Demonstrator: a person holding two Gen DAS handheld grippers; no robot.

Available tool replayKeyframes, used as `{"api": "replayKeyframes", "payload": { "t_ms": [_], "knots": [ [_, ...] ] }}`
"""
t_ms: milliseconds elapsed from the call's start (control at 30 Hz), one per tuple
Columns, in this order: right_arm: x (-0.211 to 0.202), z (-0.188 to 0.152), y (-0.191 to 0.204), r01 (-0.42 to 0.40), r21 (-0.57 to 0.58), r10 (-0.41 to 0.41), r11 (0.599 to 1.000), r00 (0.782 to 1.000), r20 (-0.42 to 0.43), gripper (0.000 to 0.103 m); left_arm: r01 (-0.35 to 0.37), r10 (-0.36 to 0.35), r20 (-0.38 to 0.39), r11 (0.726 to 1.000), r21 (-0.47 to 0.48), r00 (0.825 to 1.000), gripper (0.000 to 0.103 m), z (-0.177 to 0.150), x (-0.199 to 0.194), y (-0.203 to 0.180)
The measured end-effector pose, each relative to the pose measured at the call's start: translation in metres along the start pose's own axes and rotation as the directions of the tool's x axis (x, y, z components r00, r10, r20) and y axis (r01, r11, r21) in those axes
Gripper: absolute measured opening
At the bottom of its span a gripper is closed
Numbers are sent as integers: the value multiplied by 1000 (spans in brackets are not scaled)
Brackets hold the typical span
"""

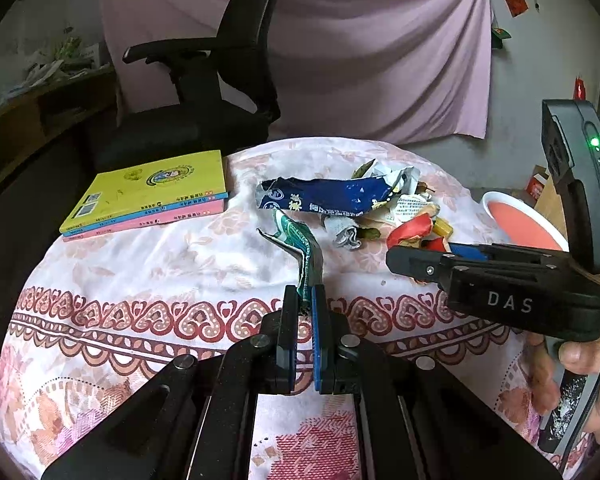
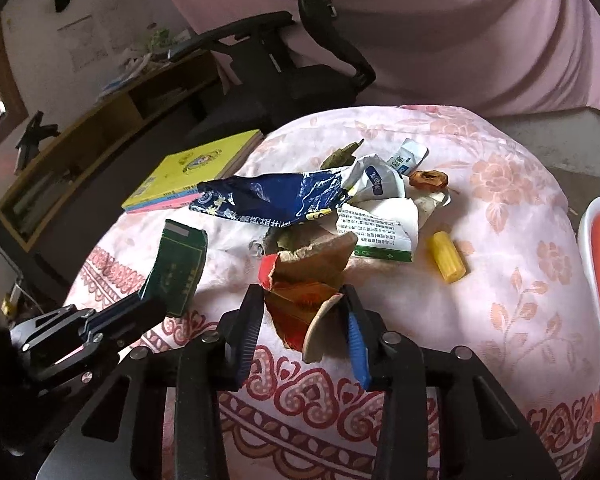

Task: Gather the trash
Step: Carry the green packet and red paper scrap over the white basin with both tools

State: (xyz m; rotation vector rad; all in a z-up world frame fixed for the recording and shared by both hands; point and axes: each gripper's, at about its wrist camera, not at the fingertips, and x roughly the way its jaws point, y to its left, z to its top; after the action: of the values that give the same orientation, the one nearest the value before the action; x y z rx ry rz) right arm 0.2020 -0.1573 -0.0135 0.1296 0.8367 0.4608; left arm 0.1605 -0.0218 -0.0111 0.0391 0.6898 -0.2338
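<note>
My left gripper is shut on a green wrapper, held just above the floral tablecloth; the wrapper also shows in the right wrist view. My right gripper is closed around a red and brown torn carton piece at the near edge of the trash pile. The pile holds a blue wrapper, a white printed carton, a yellow tube and a brown dried slice. The right gripper shows in the left wrist view at the pile's right side.
A stack of books with a yellow cover lies at the table's far left. A white bin with a red inside stands beyond the right edge of the table. A black office chair stands behind the table.
</note>
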Motion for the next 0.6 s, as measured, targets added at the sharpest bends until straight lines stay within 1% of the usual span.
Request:
{"api": "replayKeyframes", "payload": {
  "t_ms": [133, 233, 333, 400, 433, 500, 533, 600],
  "knots": [
    [-14, -3, -2, -18, 9, 18, 1000, 999, 41, 35, -13, 13, 32, 1000, 24, 999, 4, 2, -7, -7],
    [-34, -7, -4, -28, 7, 27, 1000, 994, 108, 35, -18, 14, 70, 999, 51, 997, 4, 5, -14, -16],
    [-61, -11, -8, -29, 0, 29, 1000, 979, 204, 36, -26, 15, 124, 996, 90, 992, 4, 11, -22, -30],
    [-83, -14, -15, -9, -3, 10, 1000, 958, 286, 36, -20, 1, 164, 993, 118, 986, 4, 17, -27, -43],
    [-90, -14, -17, -2, -3, 2, 1000, 950, 312, 36, -18, -6, 180, 991, 131, 984, 4, 19, -29, -49],
    [-112, -16, -26, 37, 9, -37, 999, 917, 398, 36, -6, -31, 219, 986, 168, 975, 4, 26, -33, -66],
    [-118, -16, -29, 49, 14, -50, 999, 905, 423, 36, 0, -46, 238, 982, 188, 970, 4, 30, -35, -75],
    [-140, -18, -41, 99, 39, -105, 994, 860, 499, 36, 11, -72, 265, 975, 223, 962, 4, 37, -37, -90]
  ]
}}
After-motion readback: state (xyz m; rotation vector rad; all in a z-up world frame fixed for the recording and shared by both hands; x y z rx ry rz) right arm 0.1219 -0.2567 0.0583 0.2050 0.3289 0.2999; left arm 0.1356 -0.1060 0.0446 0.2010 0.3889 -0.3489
